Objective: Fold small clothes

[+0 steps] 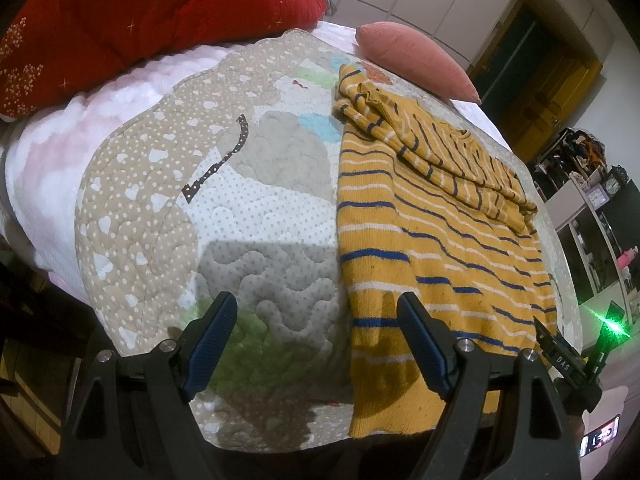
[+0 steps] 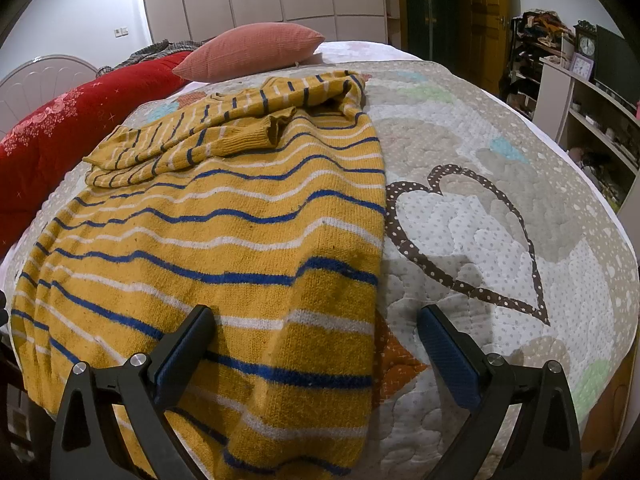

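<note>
A small yellow sweater (image 1: 432,240) with blue and white stripes lies flat on the quilted bed cover (image 1: 256,184), its sleeves folded across the upper body. In the right wrist view the sweater (image 2: 224,248) fills the left half. My left gripper (image 1: 316,312) is open and empty, hovering over the sweater's left edge near the hem. My right gripper (image 2: 316,320) is open and empty, straddling the sweater's right edge near the hem. The other gripper (image 1: 576,356) shows at the right edge of the left wrist view.
A red quilt (image 1: 120,24) and a pink pillow (image 1: 416,60) lie at the far side of the bed. The cover (image 2: 500,208) carries a brown heart outline. Shelves with a clock (image 2: 586,46) stand right. The bed's front edge is just below the grippers.
</note>
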`<state>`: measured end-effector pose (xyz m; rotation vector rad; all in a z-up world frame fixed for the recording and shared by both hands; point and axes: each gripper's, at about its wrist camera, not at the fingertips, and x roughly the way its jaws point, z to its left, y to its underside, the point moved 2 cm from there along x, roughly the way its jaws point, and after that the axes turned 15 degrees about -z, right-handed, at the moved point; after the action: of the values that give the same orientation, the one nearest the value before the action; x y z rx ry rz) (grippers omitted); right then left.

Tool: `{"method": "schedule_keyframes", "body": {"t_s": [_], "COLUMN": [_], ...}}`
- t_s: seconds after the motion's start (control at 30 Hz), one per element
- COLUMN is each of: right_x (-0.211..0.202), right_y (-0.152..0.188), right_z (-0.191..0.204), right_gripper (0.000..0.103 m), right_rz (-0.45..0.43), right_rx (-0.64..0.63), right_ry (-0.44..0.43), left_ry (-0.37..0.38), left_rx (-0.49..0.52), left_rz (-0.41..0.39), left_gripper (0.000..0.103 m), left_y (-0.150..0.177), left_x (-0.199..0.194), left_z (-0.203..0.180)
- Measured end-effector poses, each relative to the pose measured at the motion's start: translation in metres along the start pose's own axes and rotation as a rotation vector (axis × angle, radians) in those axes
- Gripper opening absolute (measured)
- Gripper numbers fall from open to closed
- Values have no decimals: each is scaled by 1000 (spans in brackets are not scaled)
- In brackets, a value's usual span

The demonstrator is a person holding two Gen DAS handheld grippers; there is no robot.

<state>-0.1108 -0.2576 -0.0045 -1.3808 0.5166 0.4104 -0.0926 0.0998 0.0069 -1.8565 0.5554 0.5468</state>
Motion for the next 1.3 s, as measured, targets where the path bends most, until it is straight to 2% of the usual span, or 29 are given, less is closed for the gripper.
{"method": "schedule_keyframes", "body": {"t_s": [1.3], "right_x": [-2], "right_y": [1], "right_z": [3], "right_gripper": [103], "right_rz": [-8], "right_rx": [-6], "right_ry": [7], "left_ry": [-1], "left_rx": [2], "left_rz": [12], "left_gripper": [81], "left_y": [2], "left_x": [4], "left_z": [0]}}
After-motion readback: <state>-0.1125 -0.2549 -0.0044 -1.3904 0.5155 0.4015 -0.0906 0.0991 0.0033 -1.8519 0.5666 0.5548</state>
